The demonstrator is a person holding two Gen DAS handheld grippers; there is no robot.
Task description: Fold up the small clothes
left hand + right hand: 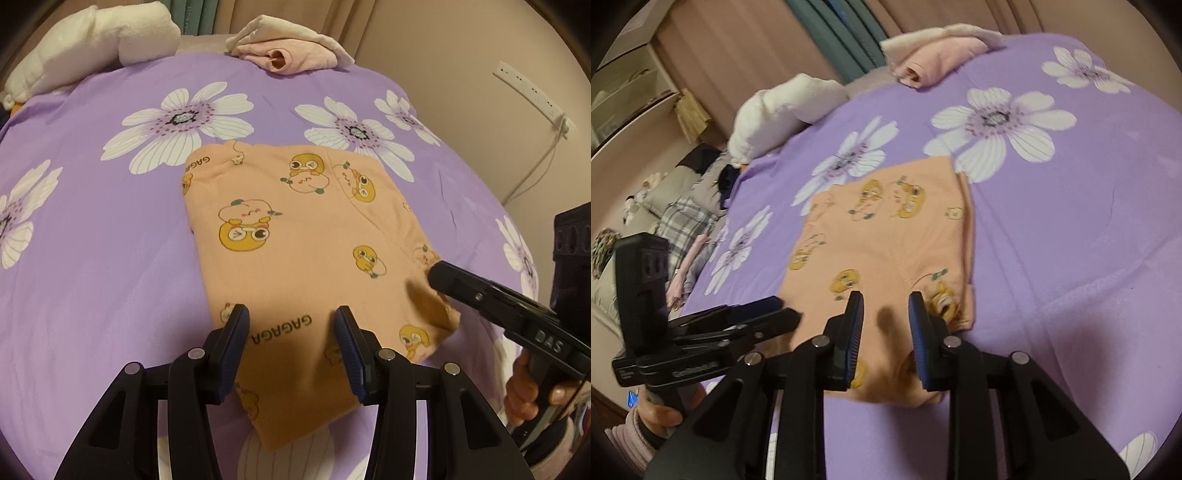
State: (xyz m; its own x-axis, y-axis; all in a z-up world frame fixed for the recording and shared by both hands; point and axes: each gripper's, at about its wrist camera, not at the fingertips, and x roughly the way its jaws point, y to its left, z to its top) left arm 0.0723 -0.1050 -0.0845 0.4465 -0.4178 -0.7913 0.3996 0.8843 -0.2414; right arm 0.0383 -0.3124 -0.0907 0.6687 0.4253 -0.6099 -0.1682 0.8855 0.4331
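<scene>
Shorts [303,236], peach with duck prints, lie flat on the purple floral bedsheet [92,258], long axis running away from both grippers. Left gripper [291,332] hovers half-open over the near hem; right gripper [886,325], narrower and empty, is at the right corner.

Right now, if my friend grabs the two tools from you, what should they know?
Left tool: open, nothing held, over the near edge of the peach cartoon garment.
Right tool: jaws partly apart over the garment's near right corner; no cloth looks pinched.
The garment lies flat on the purple flowered bedspread, apparently already folded over.
A pink folded pile sits at the far edge, beside a white plush pillow.
Left: probably one more fold, then stack it.
</scene>
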